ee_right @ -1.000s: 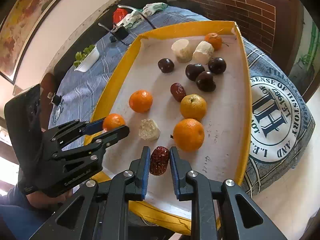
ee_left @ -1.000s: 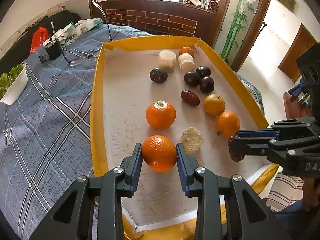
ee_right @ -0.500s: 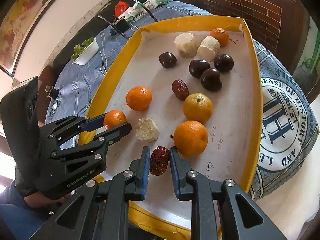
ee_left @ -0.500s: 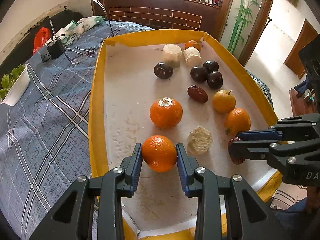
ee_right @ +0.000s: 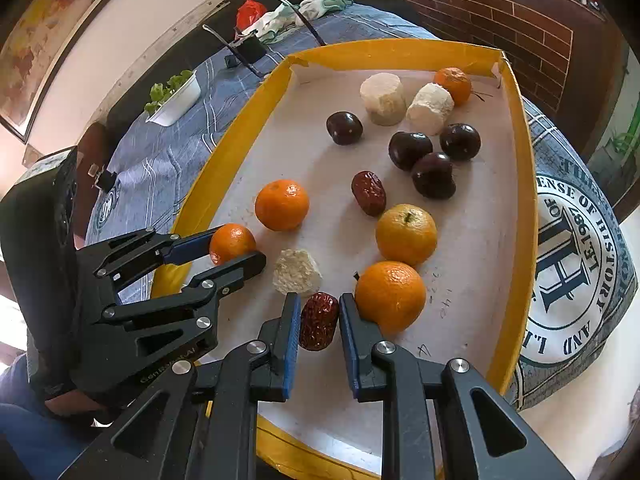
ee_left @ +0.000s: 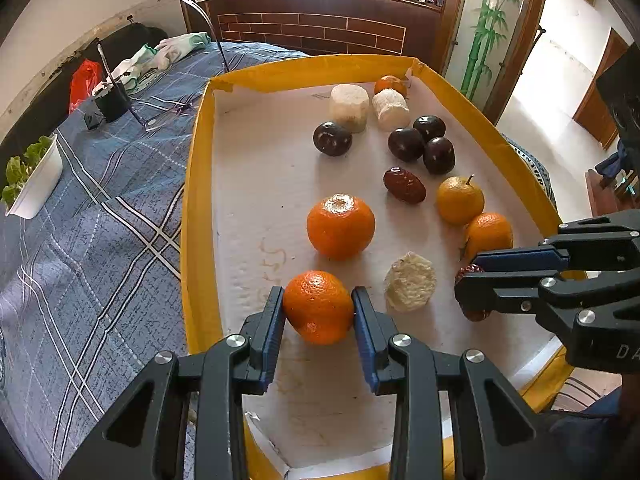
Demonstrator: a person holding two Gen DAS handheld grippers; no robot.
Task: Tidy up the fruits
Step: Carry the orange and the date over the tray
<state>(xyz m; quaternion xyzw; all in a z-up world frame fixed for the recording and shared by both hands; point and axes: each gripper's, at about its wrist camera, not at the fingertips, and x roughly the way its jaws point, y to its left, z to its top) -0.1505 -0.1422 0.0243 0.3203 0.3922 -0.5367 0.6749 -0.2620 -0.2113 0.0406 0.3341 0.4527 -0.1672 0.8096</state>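
A yellow-rimmed tray (ee_left: 191, 208) (ee_right: 528, 184) with a white floor holds the fruit. My left gripper (ee_left: 319, 308) (ee_right: 236, 248) is shut on a small orange (ee_left: 319, 307) (ee_right: 232, 242) near the tray's front left. My right gripper (ee_right: 319, 322) (ee_left: 470, 286) is shut on a wrinkled red date (ee_right: 319, 321) (ee_left: 469, 273) at the front. Loose on the tray lie another orange (ee_left: 341, 226) (ee_right: 282, 205), two more oranges (ee_right: 390, 296) (ee_right: 406, 234), a second date (ee_left: 404, 185) (ee_right: 369, 193), several dark plums (ee_left: 406, 144) (ee_right: 410, 150) and pale cut chunks (ee_left: 410, 287) (ee_right: 297, 272).
The tray lies on a blue plaid cloth (ee_left: 92, 240). A white box of greens (ee_left: 34, 184) (ee_right: 176, 98), a black holder (ee_left: 112, 98), gloves (ee_left: 176, 50) and a red bag (ee_left: 82, 82) sit farther back. A brick counter (ee_left: 320, 32) stands behind. A person's arm (ee_right: 44, 396) shows at left.
Both views have shifted slightly, so the tray's fruit sits a little lower in the frames. Each gripper keeps its hold: the orange on the left, the date on the right.
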